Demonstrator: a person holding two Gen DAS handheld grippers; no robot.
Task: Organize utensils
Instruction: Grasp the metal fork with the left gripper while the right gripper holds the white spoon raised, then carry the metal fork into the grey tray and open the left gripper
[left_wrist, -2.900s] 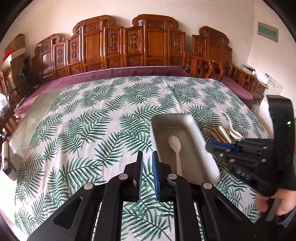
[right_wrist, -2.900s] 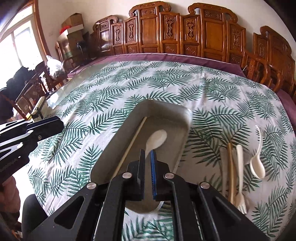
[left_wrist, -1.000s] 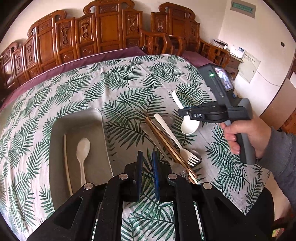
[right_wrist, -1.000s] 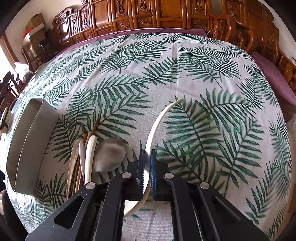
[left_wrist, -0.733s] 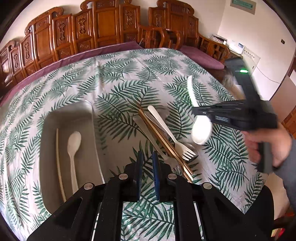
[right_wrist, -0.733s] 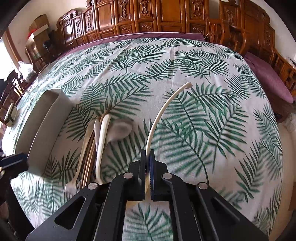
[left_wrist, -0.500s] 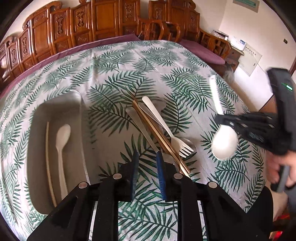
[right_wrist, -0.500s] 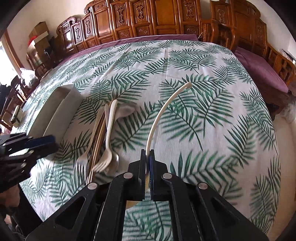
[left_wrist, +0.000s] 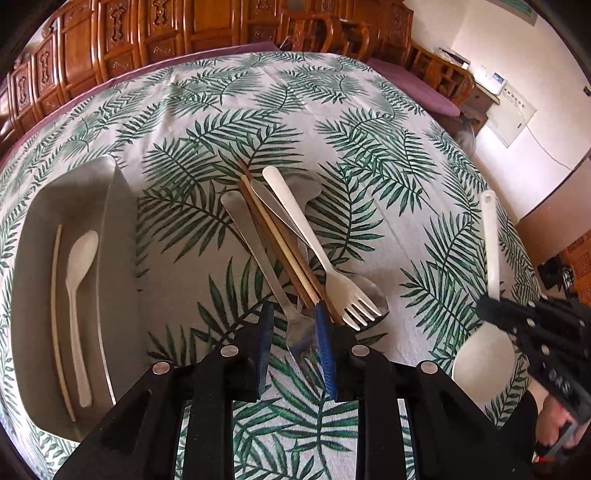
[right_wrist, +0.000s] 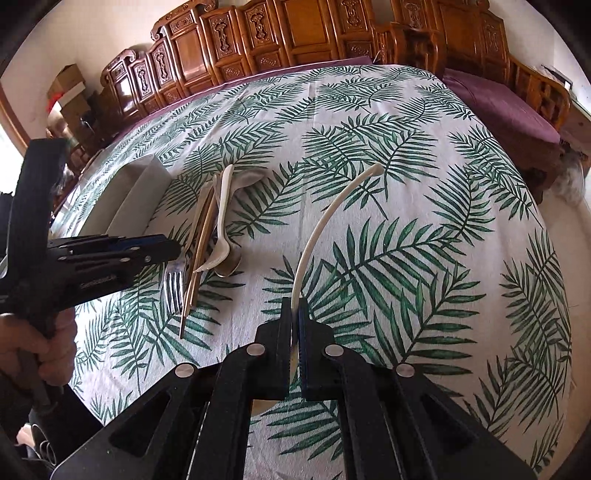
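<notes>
Tongs of the left hand (left_wrist: 291, 321), just opening, angle down over the utensil pile (left_wrist: 295, 251); right tongs (right_wrist: 294, 314) grip a white spoon (right_wrist: 328, 221).

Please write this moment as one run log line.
left hand-held gripper: just opening, over metal fork | right hand-held gripper: shut on white spoon | tray: spoon, chopstick

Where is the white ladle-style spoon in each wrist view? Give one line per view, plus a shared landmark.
Left wrist view: white spoon at far right, held in the right gripper.
Right wrist view: its handle rises at centre from the closed jaws.
Shared landmark: the grey tray.
</notes>
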